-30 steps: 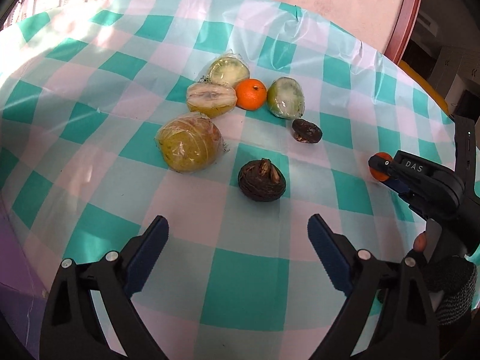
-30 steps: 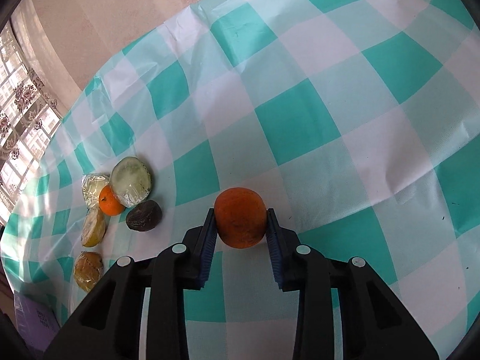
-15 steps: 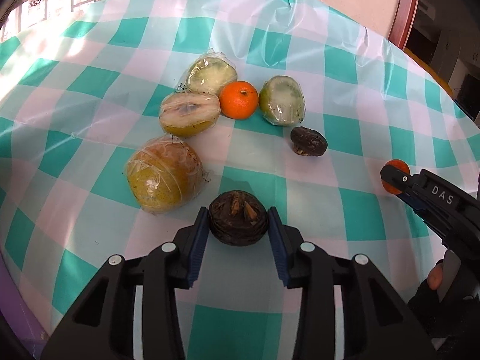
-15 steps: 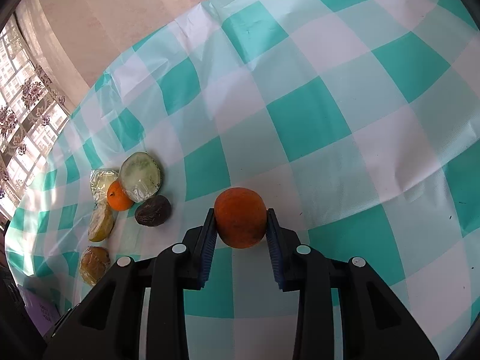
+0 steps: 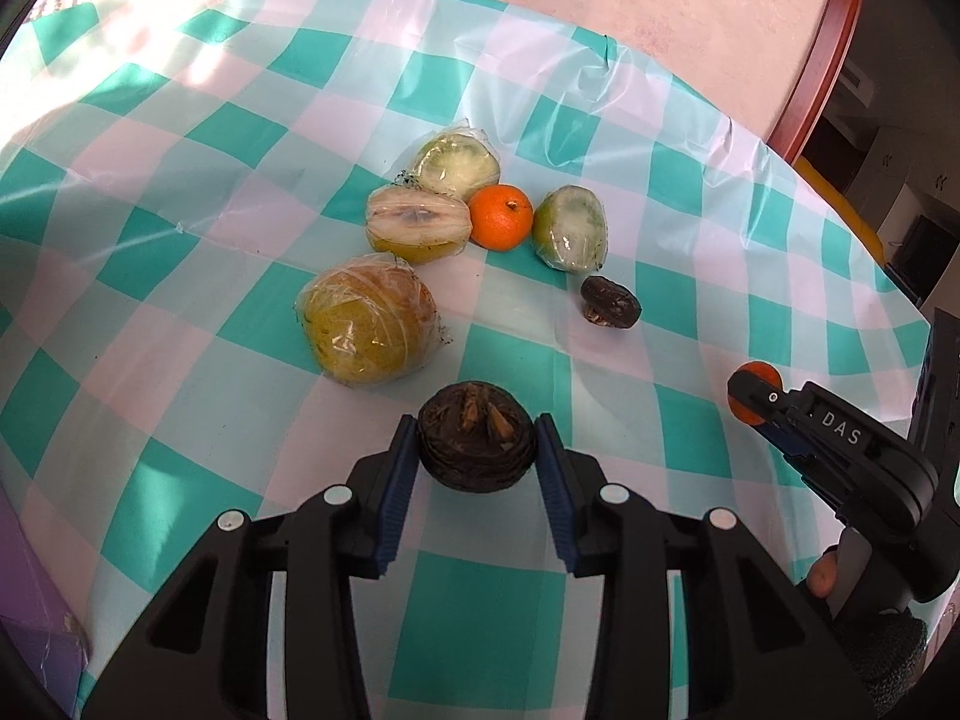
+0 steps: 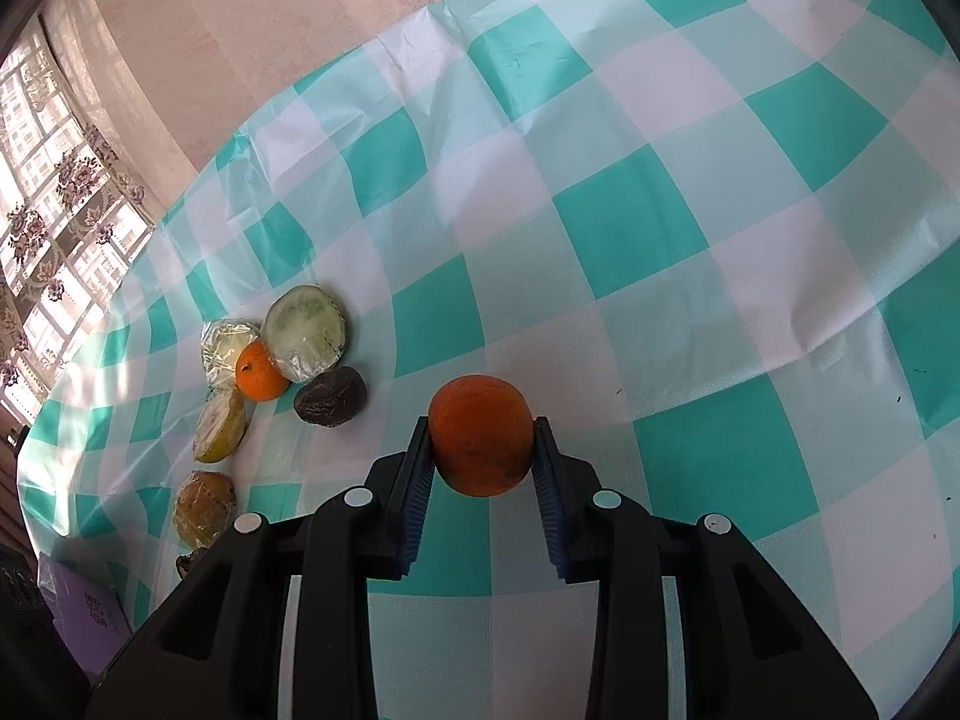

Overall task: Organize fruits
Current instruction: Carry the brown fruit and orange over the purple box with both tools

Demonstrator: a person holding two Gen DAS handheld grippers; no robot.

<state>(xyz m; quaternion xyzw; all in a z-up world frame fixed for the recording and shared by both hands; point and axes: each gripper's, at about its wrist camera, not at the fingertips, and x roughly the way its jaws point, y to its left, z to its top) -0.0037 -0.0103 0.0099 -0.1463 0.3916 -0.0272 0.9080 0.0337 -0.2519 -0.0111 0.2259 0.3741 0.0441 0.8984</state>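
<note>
My left gripper (image 5: 477, 450) is shut on a dark brown round fruit (image 5: 476, 444) just above the checked tablecloth. My right gripper (image 6: 482, 444) is shut on an orange fruit (image 6: 481, 435); it shows at the right of the left wrist view (image 5: 750, 399). On the cloth lie a wrapped yellow fruit (image 5: 367, 327), a wrapped cut half (image 5: 418, 223), two wrapped green halves (image 5: 458, 164) (image 5: 570, 228), a small orange (image 5: 501, 217) and a small dark fruit (image 5: 611, 302). The group also shows at the left of the right wrist view (image 6: 259, 371).
The round table with its teal and white checked cloth (image 5: 180, 138) drops off at the far edge toward a pink floor. A purple box (image 6: 90, 609) sits past the table's edge. A wooden frame (image 5: 822, 54) stands at the back right.
My left gripper moved forward and closed on the dark brown fruit, then lifted it slightly. My right gripper kept its hold on the orange fruit and drifted toward the fruit group.
</note>
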